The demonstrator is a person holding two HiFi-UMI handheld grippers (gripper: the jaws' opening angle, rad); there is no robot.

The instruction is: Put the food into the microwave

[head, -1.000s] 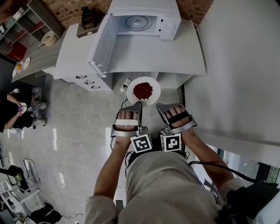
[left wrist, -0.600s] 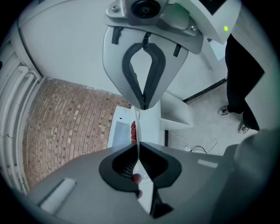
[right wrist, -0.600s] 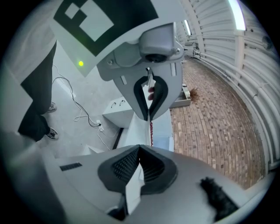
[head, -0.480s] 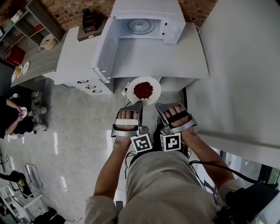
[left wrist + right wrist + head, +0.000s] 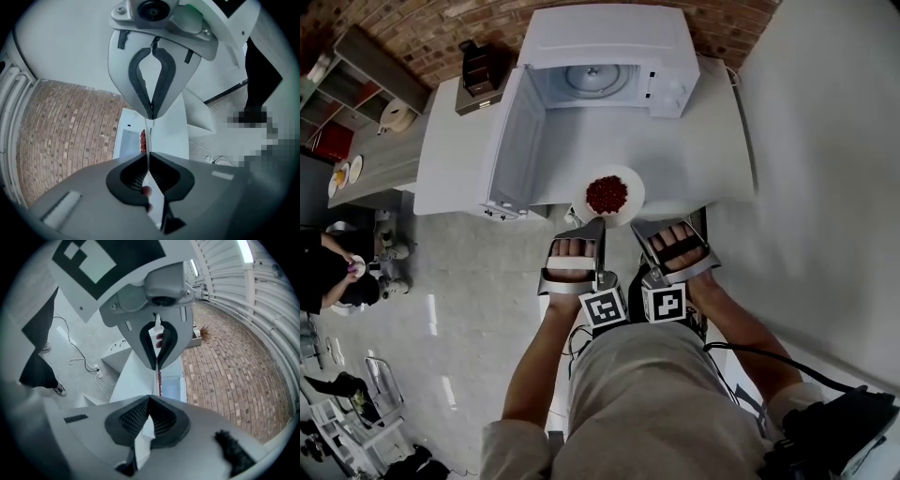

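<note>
From above, the plate [image 5: 584,201] of food [image 5: 607,194] hangs at the counter [image 5: 694,141] edge, short of the open microwave [image 5: 598,80], so loading remains; the left gripper [image 5: 596,225] view shows jaws pinched on its rim, and the right gripper [image 5: 639,226] view likewise.

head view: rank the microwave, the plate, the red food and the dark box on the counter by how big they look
1. microwave, clearly largest
2. plate, though it sits nearer the camera, which flatters it
3. red food and dark box: they look about alike, so I would not rank one over the other
</note>
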